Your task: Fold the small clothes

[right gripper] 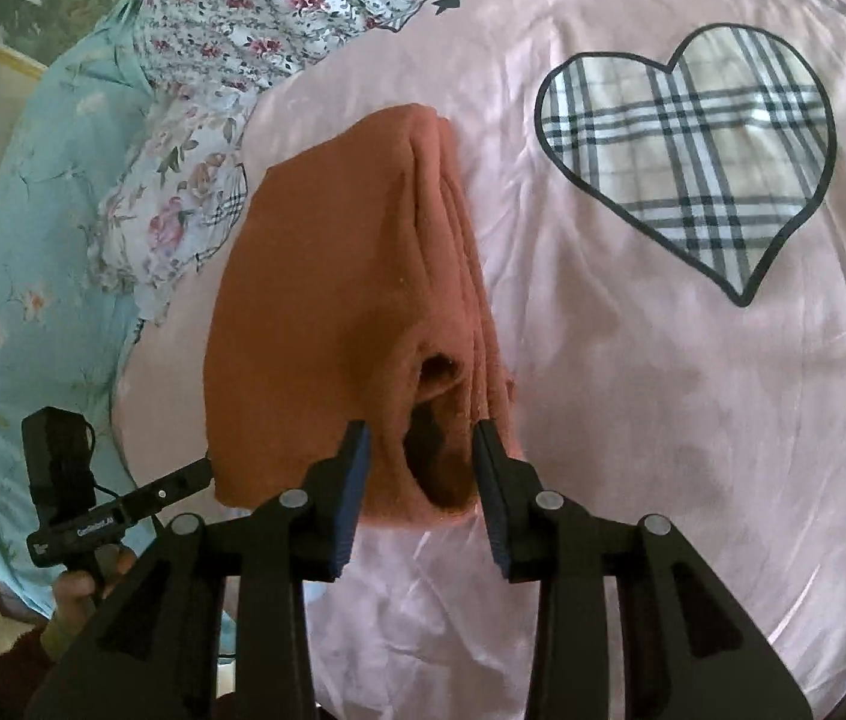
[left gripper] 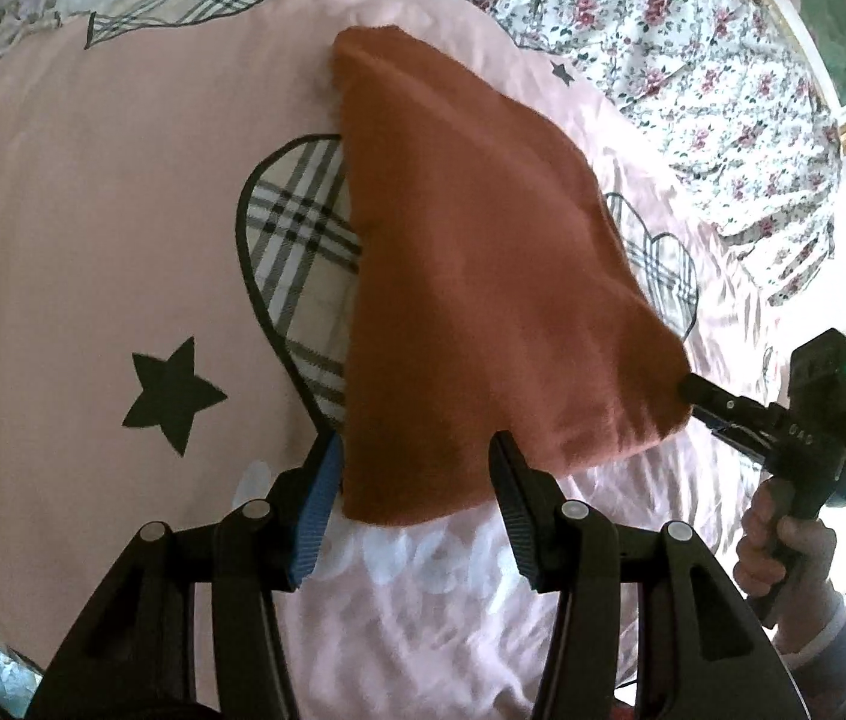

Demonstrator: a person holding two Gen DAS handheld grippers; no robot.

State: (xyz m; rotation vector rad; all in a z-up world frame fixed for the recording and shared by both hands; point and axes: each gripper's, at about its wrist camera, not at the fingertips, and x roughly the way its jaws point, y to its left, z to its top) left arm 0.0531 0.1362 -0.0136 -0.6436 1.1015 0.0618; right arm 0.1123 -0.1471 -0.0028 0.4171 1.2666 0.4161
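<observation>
Two grippers were at the folded rust-brown cloth [left gripper: 471, 276], which lay on the pink bedspread [left gripper: 93, 228] beside its big plaid heart [left gripper: 297, 252]. Your left gripper [left gripper: 417, 480] stood open, the cloth's near edge between its fingers but not pinched. Your right gripper [right gripper: 423, 468] was also parted at the cloth's near end, not clamping it. Flowered bedding [right gripper: 195, 60] lay beyond the cloth.

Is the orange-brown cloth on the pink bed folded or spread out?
Folded: the orange-brown cloth shows several stacked layers along its right edge.
</observation>
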